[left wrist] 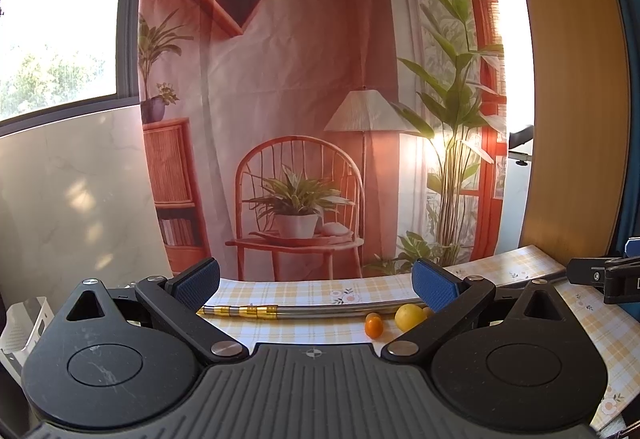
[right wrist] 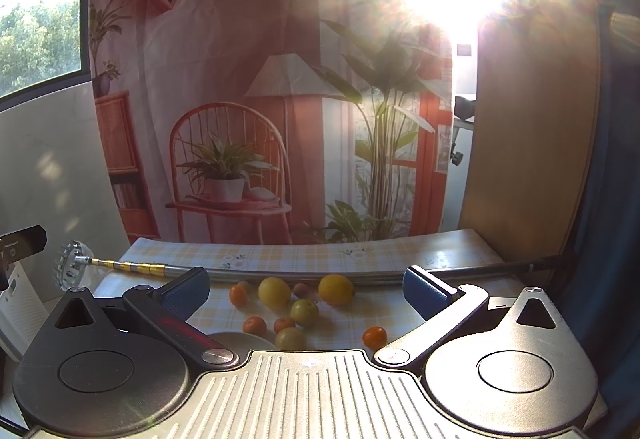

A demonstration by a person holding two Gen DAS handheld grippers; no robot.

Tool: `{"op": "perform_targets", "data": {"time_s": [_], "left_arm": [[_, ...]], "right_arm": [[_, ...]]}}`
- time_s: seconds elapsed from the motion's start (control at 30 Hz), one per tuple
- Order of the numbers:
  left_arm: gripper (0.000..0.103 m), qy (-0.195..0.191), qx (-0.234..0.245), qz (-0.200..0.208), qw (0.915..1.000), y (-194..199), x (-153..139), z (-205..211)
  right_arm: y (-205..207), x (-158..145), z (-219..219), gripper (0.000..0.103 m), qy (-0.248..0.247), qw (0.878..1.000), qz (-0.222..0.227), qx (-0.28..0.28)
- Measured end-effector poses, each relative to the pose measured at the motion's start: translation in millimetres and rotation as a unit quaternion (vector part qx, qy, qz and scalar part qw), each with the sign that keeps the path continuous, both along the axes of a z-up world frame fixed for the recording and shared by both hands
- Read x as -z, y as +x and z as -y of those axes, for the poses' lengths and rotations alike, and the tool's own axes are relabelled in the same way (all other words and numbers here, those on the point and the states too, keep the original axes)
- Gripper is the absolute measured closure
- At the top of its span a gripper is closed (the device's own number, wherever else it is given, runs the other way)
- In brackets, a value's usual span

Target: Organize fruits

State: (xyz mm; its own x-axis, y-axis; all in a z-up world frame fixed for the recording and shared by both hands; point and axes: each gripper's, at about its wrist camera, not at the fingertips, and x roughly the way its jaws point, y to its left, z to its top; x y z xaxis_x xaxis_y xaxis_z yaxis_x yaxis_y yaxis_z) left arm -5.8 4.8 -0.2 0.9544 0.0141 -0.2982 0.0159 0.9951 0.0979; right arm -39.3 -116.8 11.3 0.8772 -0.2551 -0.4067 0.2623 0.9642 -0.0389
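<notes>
Several small fruits lie loose on the checked tablecloth [right wrist: 344, 255]: two yellow lemons [right wrist: 274, 292] [right wrist: 336, 289], greenish plums [right wrist: 305, 312], and small orange fruits [right wrist: 374, 336] [right wrist: 238, 295]. A pale plate [right wrist: 236, 339] shows its rim at the near edge, partly hidden by the right gripper's body. My right gripper [right wrist: 306, 289] hovers above the fruit, open and holding nothing. My left gripper [left wrist: 316, 285] is open too, with an orange fruit [left wrist: 374, 324] and a lemon [left wrist: 409, 316] low to its right on the cloth [left wrist: 304, 289].
A long metal rod [right wrist: 280, 273] with gold bands lies across the table behind the fruit, a clear faceted knob [right wrist: 72, 269] at its left end. A printed backdrop [right wrist: 248, 111] hangs at the table's far edge. A white basket [left wrist: 24, 323] stands left; a wooden panel [left wrist: 572, 119] right.
</notes>
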Motion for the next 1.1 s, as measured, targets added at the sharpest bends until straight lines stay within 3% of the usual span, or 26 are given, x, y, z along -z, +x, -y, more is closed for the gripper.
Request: {"op": "perform_targets", "data": {"time_s": [0.6,0.8,1.1], "left_arm": [[0.000,-0.008,0.011,-0.025,0.9996,15.8,12.7,0.0],[0.000,-0.007,0.031,-0.030,0.9990,31.6,25.5,-1.1],[0.000,-0.010,0.023,-0.061,0.9978,67.7,52.4,-5.4]], "right_arm": [[14.4,9.2,8.2,0.000,0.008,1.000,0.001,-0.008],[32.2,17.2,25.3,0.000,0.008,1.000,0.012,-0.013],[66.3,47.0,65.9,0.000,0.034,0.999,-0.003,0.002]]}}
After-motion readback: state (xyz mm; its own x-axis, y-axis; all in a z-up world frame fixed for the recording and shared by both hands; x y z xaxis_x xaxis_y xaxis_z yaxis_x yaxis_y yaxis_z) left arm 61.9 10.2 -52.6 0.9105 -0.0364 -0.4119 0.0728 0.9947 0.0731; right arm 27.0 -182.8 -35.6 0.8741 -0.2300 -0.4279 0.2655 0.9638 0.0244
